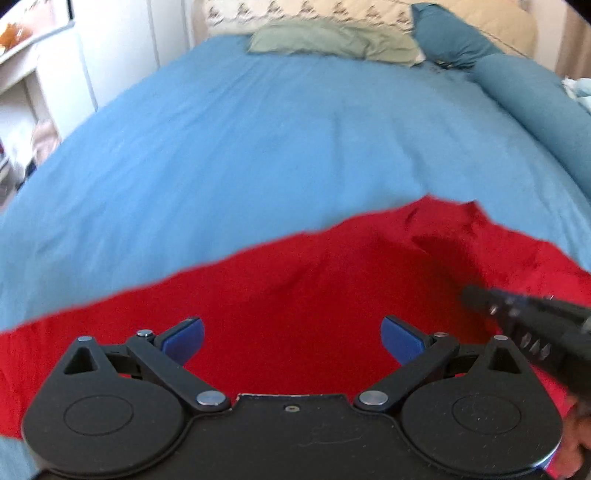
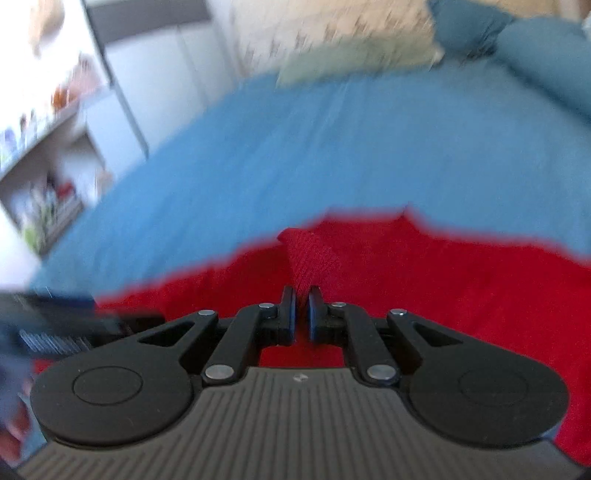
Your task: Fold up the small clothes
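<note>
No text, label, brand, number or sign can be read in either view. The pale pillow [image 1: 310, 14] at the head of the bed carries a dark repeated pattern, but it is too blurred to tell whether it holds any letters. The things on the shelves [image 2: 44, 177] at the left edge of the right wrist view are smeared by blur, and nothing on them can be made out.
</note>
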The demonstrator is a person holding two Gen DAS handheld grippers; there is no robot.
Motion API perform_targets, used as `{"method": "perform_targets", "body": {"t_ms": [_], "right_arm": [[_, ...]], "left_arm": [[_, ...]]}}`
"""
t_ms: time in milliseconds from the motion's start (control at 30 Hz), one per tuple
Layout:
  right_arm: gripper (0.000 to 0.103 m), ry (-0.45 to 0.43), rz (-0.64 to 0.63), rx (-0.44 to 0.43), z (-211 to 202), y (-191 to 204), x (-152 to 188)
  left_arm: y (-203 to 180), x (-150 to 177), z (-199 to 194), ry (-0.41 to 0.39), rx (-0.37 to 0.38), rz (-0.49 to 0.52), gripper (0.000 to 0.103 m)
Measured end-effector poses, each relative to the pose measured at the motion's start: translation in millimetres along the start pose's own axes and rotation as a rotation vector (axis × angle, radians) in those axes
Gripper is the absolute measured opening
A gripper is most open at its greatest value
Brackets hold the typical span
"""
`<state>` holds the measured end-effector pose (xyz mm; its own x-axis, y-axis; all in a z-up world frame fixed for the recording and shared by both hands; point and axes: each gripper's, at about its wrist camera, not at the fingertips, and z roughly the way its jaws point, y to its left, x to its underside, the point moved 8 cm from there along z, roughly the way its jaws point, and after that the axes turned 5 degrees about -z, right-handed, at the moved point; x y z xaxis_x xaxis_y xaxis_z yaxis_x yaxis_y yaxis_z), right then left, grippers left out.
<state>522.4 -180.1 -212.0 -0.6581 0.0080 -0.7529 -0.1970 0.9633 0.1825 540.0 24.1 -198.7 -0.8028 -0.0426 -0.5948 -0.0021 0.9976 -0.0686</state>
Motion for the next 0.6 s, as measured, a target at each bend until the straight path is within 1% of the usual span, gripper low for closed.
{"method": "perform_targets", "body": {"t_ms": [67,100,133,233,300,333,367,433,500,533,567,600], "right_arm": [[0.022,0.010,-0.015,-0.004,4.3,6.8,11.8],[0.022,0.011,-0.027,-0.005,4.3,8.9,16.3],[0.023,0.015,-0.040,-0.005,7.1,3.9,14.5],[0.027,0.041,-0.082,-0.022,11.5,7.8,18.7],[0.039,0.048,-0.121,-0.035,10.9,9.7,11.8],[0.056,0.043,-0.133,-0.025,7.6,11.9,9.1],[0.071,0.026,-0.144,-0.006,-4.1,6.8,8.8],[0.081,0.005,-0.163,0.031,-24.8,-4.3,8.4],[0.089,0.001,-0.153,0.099,-49.9,-23.9,10.7],[0.098,0.002,-0.137,0.153,-65.1,-38.7,13.9],[0.103,-0.001,-0.121,0.204,-78.0,-51.8,18.1],[0.103,-0.003,-0.110,0.245,-88.1,-62.3,22.5]], "left_arm": [[9.4,8.1,1.8,0.006,0.025,-0.030,0.103],[13.9,6.1,4.2,0.010,0.045,-0.047,0.103],[16.6,6.6,6.5,0.015,0.068,-0.063,0.103],[11.5,3.6,10.0,0.031,0.109,-0.093,0.103],[6.7,0.8,12.4,0.036,0.132,-0.098,0.103],[1.9,0.8,12.1,0.040,0.147,-0.098,0.102],[-4.8,1.4,10.7,0.045,0.166,-0.098,0.102],[-25.4,1.5,13.4,0.051,0.208,-0.086,0.102],[-45.9,2.8,15.0,0.065,0.255,-0.075,0.101],[-55.8,5.1,16.7,0.073,0.273,-0.069,0.100],[-64.4,7.0,19.6,0.084,0.284,-0.065,0.096],[-72.1,9.5,23.6,0.093,0.292,-0.064,0.094]]}}
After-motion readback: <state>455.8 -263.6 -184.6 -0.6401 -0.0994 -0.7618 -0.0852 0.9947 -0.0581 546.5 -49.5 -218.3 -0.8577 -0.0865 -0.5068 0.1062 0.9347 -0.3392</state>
